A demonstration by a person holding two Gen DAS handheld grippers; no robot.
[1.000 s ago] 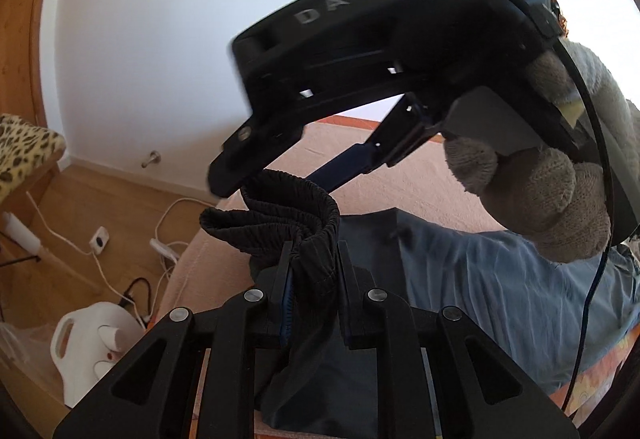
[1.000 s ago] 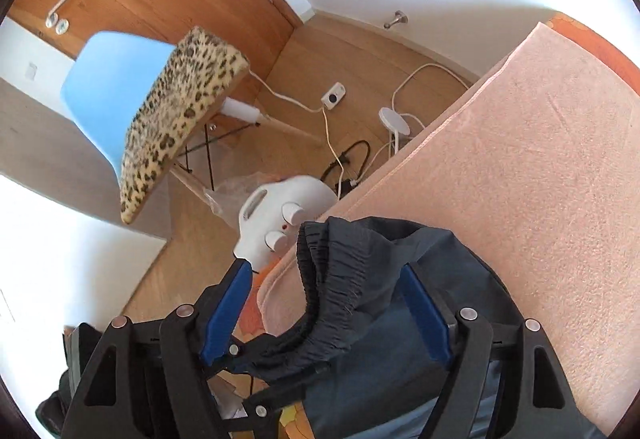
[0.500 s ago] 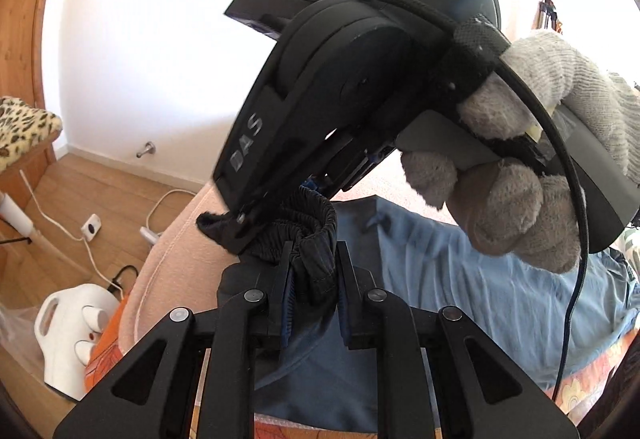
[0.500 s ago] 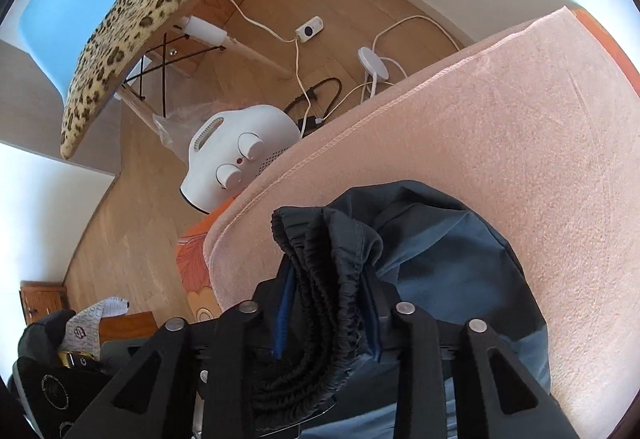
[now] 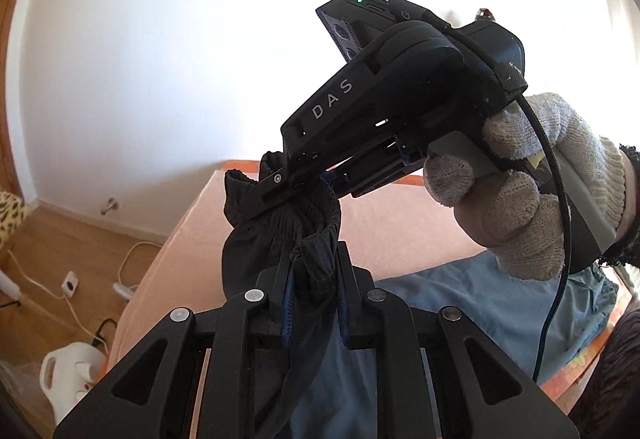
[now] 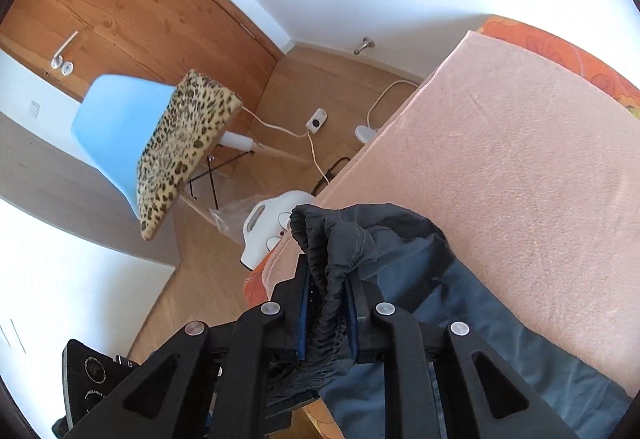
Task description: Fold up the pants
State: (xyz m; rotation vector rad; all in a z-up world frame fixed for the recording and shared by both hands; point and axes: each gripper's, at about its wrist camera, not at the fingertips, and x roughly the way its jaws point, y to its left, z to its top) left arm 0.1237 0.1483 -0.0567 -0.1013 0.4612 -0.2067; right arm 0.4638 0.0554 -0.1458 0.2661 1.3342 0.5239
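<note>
Early yet: left gripper clamped on pants waistband; right gripper closing on it, cloth between its jaws; no fold made.

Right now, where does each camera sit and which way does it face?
Left wrist: on the left gripper, facing over the bed toward the white wall; shows the right gripper and a gloved hand.
Right wrist: on the right gripper, jaws closing on cloth, facing down at the bed edge, floor and chair.
Shared: the pants, pinched at the waistband by both, and the bed.
</note>
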